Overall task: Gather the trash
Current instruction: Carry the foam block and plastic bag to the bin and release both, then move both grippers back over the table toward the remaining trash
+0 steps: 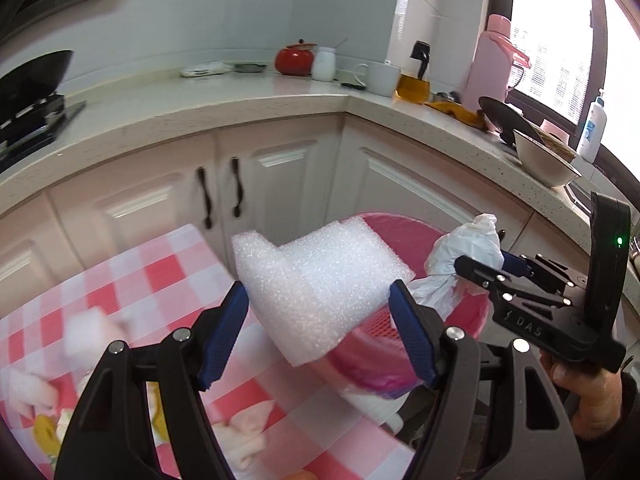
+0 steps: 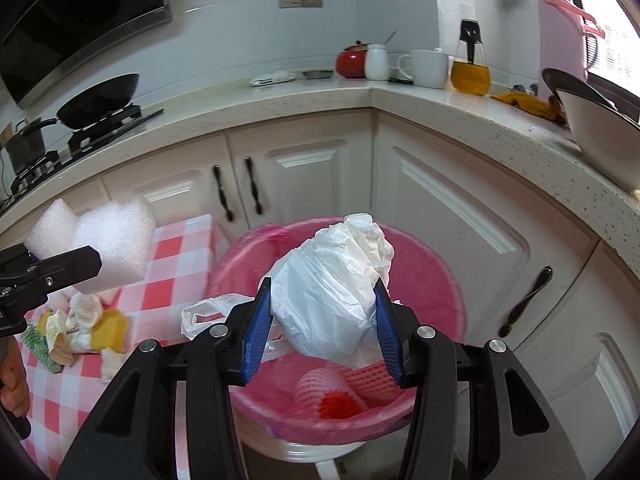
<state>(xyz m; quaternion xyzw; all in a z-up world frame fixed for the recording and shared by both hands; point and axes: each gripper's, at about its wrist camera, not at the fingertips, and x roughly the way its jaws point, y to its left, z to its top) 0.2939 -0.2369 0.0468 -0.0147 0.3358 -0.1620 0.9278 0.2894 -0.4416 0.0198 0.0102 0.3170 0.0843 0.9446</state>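
My left gripper (image 1: 318,296) is shut on a white foam block (image 1: 316,280), carried in the air over the edge of the checked table, just left of the bin. The same foam block (image 2: 108,248) shows at the left of the right wrist view. My right gripper (image 2: 322,294) is shut on a crumpled white plastic bag (image 2: 332,292), held above the pink-lined trash bin (image 2: 436,280). In the left wrist view the bag (image 1: 464,260) and the bin (image 1: 408,236) sit to the right. A netted pink piece and something red lie inside the bin.
A red-and-white checked table (image 2: 176,284) holds several scraps of wrappers and peel (image 2: 80,328). White cabinets (image 2: 312,168) and an L-shaped counter (image 2: 280,100) stand behind, with a wok, a mug, an oil bottle, a pink flask and a bowl on top.
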